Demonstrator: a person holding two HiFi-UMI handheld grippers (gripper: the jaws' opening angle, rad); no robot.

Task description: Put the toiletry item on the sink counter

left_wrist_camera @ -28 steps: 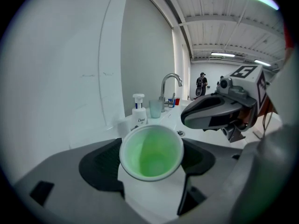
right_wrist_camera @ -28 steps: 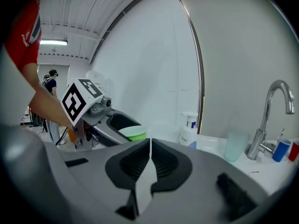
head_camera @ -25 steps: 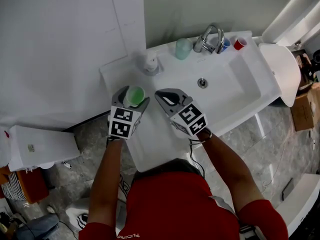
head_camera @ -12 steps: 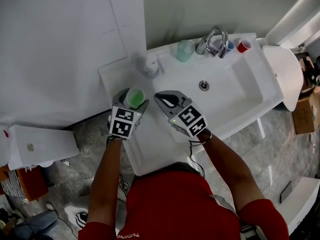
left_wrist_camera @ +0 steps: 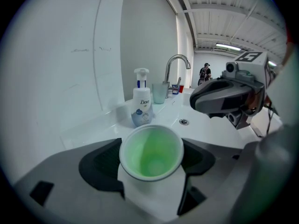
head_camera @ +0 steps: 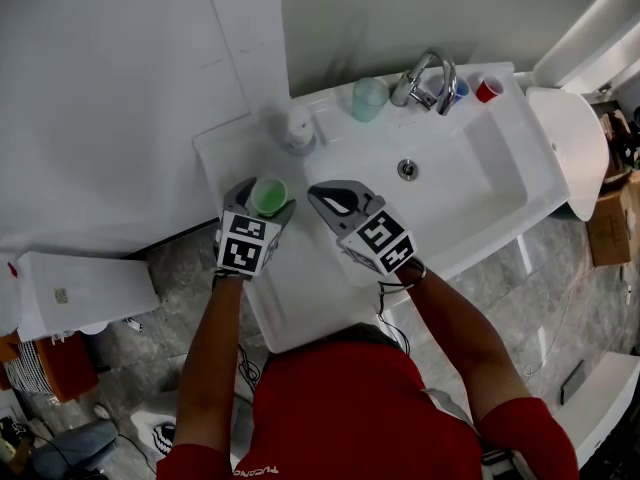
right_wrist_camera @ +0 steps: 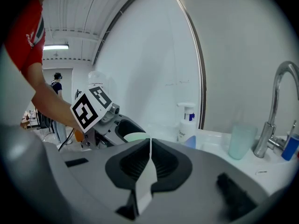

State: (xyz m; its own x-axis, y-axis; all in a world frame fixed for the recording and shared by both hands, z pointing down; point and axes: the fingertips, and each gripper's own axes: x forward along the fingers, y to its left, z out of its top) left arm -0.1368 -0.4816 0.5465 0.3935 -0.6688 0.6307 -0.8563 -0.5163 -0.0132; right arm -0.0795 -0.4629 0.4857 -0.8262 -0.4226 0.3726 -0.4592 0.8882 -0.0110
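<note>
My left gripper [head_camera: 266,200] is shut on a green plastic cup [head_camera: 269,195], held upright above the left part of the white sink counter [head_camera: 225,153]. In the left gripper view the cup [left_wrist_camera: 151,153] sits between the jaws with its mouth up and looks empty. My right gripper [head_camera: 330,199] hovers just right of it over the counter's front edge, its jaws shut together with nothing between them [right_wrist_camera: 148,148]. The cup's rim [right_wrist_camera: 135,136] shows past the right gripper's jaws.
A Dove pump bottle [head_camera: 298,128] stands on the counter behind the cup. A pale teal tumbler [head_camera: 369,99], the faucet [head_camera: 424,78], a blue cup [head_camera: 457,90] and a red cup [head_camera: 486,90] line the back of the basin [head_camera: 450,183]. A white toilet lid [head_camera: 568,143] stands at right.
Both grippers have stayed almost still. The view has shifted slightly, and the cup remains held in the left gripper.
</note>
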